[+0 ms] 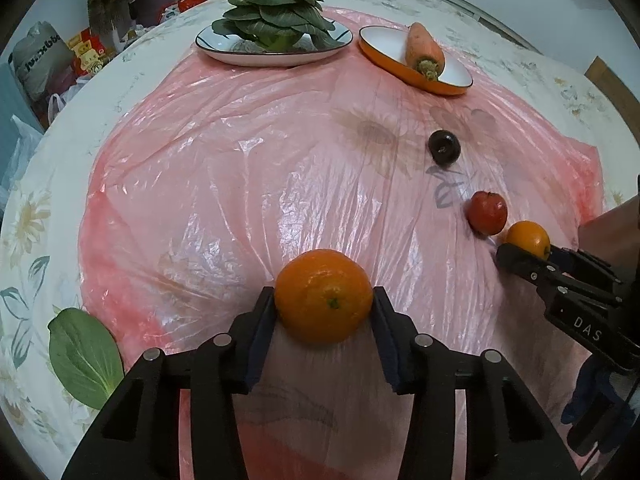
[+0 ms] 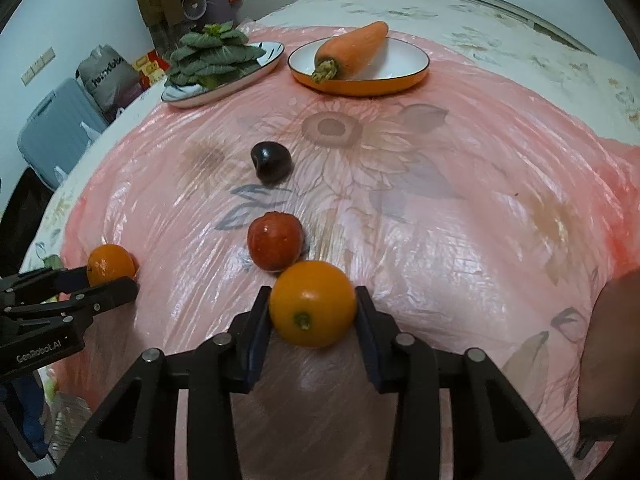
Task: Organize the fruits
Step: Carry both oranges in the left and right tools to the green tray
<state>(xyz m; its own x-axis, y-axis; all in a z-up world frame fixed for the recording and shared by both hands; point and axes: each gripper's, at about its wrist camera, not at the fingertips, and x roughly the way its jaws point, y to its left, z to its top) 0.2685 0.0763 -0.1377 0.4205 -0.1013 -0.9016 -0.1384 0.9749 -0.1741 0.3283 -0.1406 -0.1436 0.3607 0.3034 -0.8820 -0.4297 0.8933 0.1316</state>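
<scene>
A rough-skinned orange (image 1: 323, 296) lies on the pink plastic sheet (image 1: 240, 184), and my left gripper (image 1: 322, 306) is shut on it, one pad against each side. In the right wrist view, my right gripper (image 2: 311, 312) is shut on a smoother yellow-orange fruit (image 2: 312, 304). Just beyond it, close by, lies a red fruit (image 2: 274, 246), with a dark plum (image 2: 271, 162) farther back. The left gripper (image 2: 116, 282) and its orange (image 2: 110, 264) show at that view's left edge. The right gripper (image 1: 520, 258) with its fruit (image 1: 528, 238) shows at the left wrist view's right.
At the back, a white plate (image 1: 216, 46) holds leafy greens (image 1: 272, 16) and an orange-rimmed plate (image 2: 400, 80) holds a carrot (image 2: 352, 50). A loose green leaf (image 1: 84, 356) lies on the flowered cloth at the left. Bags and a suitcase (image 2: 56, 128) stand beyond the table's left edge.
</scene>
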